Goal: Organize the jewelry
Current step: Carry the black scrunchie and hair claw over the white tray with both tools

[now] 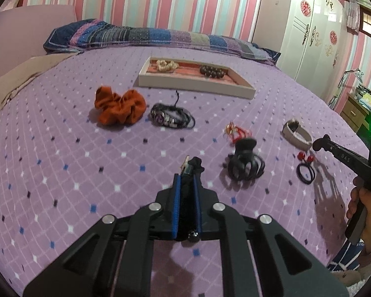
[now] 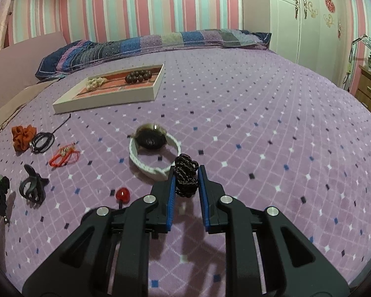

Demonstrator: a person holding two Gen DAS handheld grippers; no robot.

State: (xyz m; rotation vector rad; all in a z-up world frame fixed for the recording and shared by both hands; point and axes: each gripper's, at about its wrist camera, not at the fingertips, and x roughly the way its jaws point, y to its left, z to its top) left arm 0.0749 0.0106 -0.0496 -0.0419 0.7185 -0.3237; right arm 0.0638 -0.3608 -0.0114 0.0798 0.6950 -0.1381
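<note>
**Two grippers loaded, many pieces yet to tray**

Two items are already in our grip above the purple quilted bedspread with small diamond dots [image 1: 61,173], the largest thing in view. On its far side sits the shallow white rectangular tray with an orange lining [image 1: 195,84], holding a cream bead cluster at its left and a dark brown bead bracelet [image 1: 212,71] at its right.

Left of centre lies the rust-orange fabric scrunchie [image 1: 120,107], soft and easily pinched on any fold. Just beside it is the black corded bracelet with a metal charm [image 1: 169,117]. Over to the right rests the white-strapped watch with a dark round face [image 2: 153,153]; we judge it heavier and stiffer than the rest, best taken across the strap, not the glass. The black plastic claw clip [image 1: 244,165] is rigid and smooth, so we would grasp its body. Nearby are a red braided cord bracelet [image 1: 237,131] and a black elastic with red balls [image 1: 306,165].

Our left gripper [image 1: 186,175] is pressed together on a limp black cord piece with a small charm. Our right gripper [image 2: 186,173] pinches a bunched black speckled cord [image 2: 185,175], light and floppy, liable to slip.
</note>
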